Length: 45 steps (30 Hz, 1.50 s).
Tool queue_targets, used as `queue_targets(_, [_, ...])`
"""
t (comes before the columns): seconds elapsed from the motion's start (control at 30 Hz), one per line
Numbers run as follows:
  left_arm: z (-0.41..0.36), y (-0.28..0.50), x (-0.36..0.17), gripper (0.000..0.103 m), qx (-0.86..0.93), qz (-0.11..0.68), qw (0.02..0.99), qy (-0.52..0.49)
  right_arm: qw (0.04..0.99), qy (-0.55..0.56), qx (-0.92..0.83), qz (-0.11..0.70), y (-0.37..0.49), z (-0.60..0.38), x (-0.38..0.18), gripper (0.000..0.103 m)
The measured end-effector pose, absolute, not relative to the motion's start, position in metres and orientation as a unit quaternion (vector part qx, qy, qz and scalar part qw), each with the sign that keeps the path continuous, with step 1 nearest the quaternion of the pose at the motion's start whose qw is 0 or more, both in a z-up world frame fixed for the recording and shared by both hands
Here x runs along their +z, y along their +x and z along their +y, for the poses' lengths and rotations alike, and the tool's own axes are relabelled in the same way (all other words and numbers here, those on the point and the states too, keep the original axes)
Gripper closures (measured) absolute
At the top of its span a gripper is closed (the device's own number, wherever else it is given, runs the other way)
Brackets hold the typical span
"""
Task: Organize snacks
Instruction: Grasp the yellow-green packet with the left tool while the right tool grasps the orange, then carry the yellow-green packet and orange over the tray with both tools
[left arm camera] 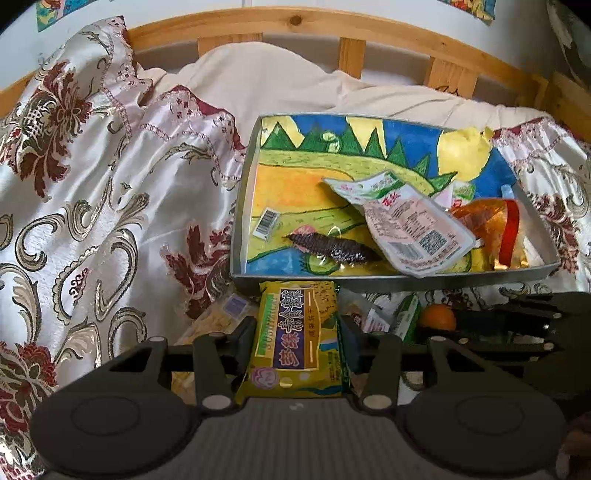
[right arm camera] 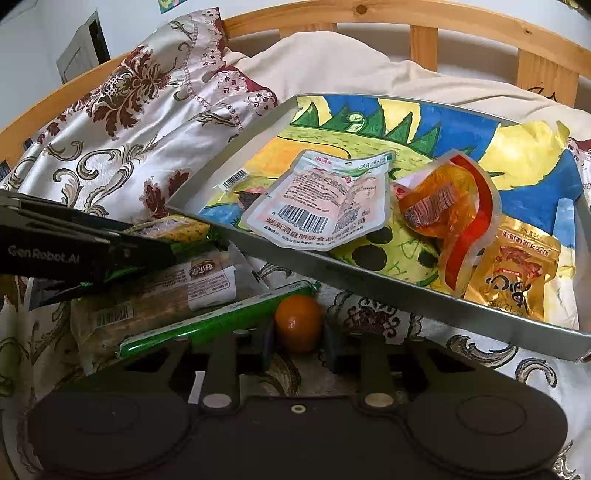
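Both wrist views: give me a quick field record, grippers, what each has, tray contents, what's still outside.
surface: patterned bedspread, wooden headboard behind
left gripper: shut on yellow snack packet
right gripper: shut on small orange ball-shaped snack
tray: grey rim, colourful drawing inside
in tray: pale pink pouch, orange-red pouch, gold packet, dark scaly-looking piece
outside tray: green sausage stick, brown wrapped bar, both lying by the near rim
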<state>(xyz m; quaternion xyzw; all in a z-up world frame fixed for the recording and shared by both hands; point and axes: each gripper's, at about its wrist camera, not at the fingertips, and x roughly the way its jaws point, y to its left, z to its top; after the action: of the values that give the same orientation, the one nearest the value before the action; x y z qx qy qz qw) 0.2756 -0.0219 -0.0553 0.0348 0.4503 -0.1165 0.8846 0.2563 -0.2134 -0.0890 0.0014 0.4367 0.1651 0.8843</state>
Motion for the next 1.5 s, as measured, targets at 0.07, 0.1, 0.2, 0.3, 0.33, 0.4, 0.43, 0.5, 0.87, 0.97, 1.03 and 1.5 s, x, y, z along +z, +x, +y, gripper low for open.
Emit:
queue_targets(0.07, [-0.022, 0.274, -0.053, 0.051, -0.113, 0.446, 0.888, 0.030, 0.884, 0.005, 0.167, 0.436, 0.256, -0.213, -0.087, 0.075])
queue_targets(0.1, [-0.022, 0.273, -0.053, 0.051, -0.111, 0.443, 0.889, 0.029, 0.885, 0.007, 0.169, 0.435, 0.255, -0.212, -0.086, 0.075])
queue_targets(0.2, [-0.022, 0.272, -0.052, 0.051, -0.105, 0.441, 0.891, 0.023, 0.887, 0.006, 0.178, 0.425, 0.252, -0.210, -0.082, 0.075])
queue_targets(0.3, [-0.021, 0.271, -0.051, 0.051, -0.104, 0.445, 0.890, 0.012, 0.889, 0.006, 0.187, 0.418, 0.250, -0.207, -0.080, 0.075])
queue_targets(0.33, [-0.021, 0.270, -0.050, 0.051, -0.103, 0.447, 0.889, 0.008, 0.890, 0.006, 0.190, 0.415, 0.249, -0.207, -0.079, 0.075])
queue_targets(0.4, [-0.021, 0.268, -0.049, 0.051, -0.104, 0.451, 0.886, 0.003, 0.890, 0.003, 0.195, 0.412, 0.248, -0.205, -0.078, 0.075])
queue_targets(0.43, [-0.020, 0.267, -0.048, 0.051, -0.106, 0.452, 0.886, -0.002, 0.890, 0.000, 0.196, 0.411, 0.247, -0.204, -0.077, 0.075])
queue_targets(0.5, [-0.018, 0.265, -0.046, 0.051, -0.108, 0.452, 0.885, -0.010, 0.892, -0.003, 0.198, 0.407, 0.246, -0.203, -0.076, 0.075])
queue_targets(0.87, [-0.017, 0.255, -0.029, 0.051, -0.096, 0.405, 0.909, -0.011, 0.910, 0.006, 0.202, 0.362, 0.239, -0.203, -0.054, 0.075])
queue_targets(0.97, [-0.016, 0.256, -0.026, 0.051, -0.093, 0.387, 0.917, -0.019, 0.915, 0.005, 0.195, 0.352, 0.240, -0.205, -0.051, 0.075])
queue_targets(1.03, [-0.015, 0.256, -0.024, 0.051, -0.085, 0.376, 0.922, -0.030, 0.920, 0.003, 0.187, 0.344, 0.241, -0.207, -0.051, 0.075])
queue_targets(1.5, [-0.024, 0.280, -0.037, 0.051, -0.069, 0.364, 0.927, -0.051, 0.935, 0.002, 0.141, 0.325, 0.260, -0.213, -0.058, 0.075])
